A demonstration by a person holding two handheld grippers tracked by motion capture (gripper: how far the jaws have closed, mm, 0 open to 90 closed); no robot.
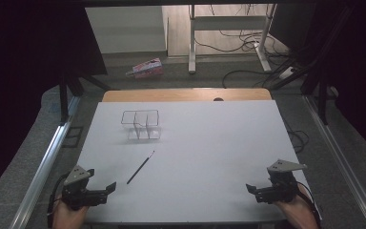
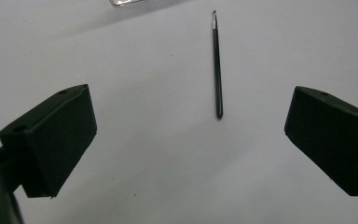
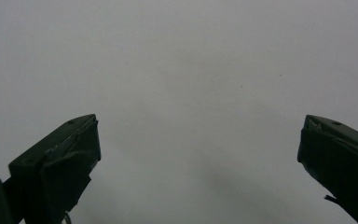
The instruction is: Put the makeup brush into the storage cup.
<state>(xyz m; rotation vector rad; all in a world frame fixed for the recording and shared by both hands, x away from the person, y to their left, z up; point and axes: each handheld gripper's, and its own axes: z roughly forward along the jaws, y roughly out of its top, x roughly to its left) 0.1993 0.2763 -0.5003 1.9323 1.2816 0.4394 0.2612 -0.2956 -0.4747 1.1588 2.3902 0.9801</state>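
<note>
A thin black pen-like brush (image 1: 140, 167) lies at a slant on the white table (image 1: 205, 143), left of centre. In the left gripper view the brush (image 2: 217, 65) lies ahead of the jaws, tip pointing away. A clear plastic organiser (image 1: 141, 125) with compartments stands farther back on the left. My left gripper (image 1: 107, 188) rests at the near left corner, open, with nothing between its jaws (image 2: 186, 135). At the near right my right gripper (image 1: 251, 189) is open too, over bare table (image 3: 196, 154).
A wooden strip (image 1: 186, 94) runs along the table's far edge. Metal rails (image 1: 47, 157) flank both sides. Beyond the table, a pink box (image 1: 146, 68) lies on the floor, with desk legs and cables (image 1: 248, 43) farther back.
</note>
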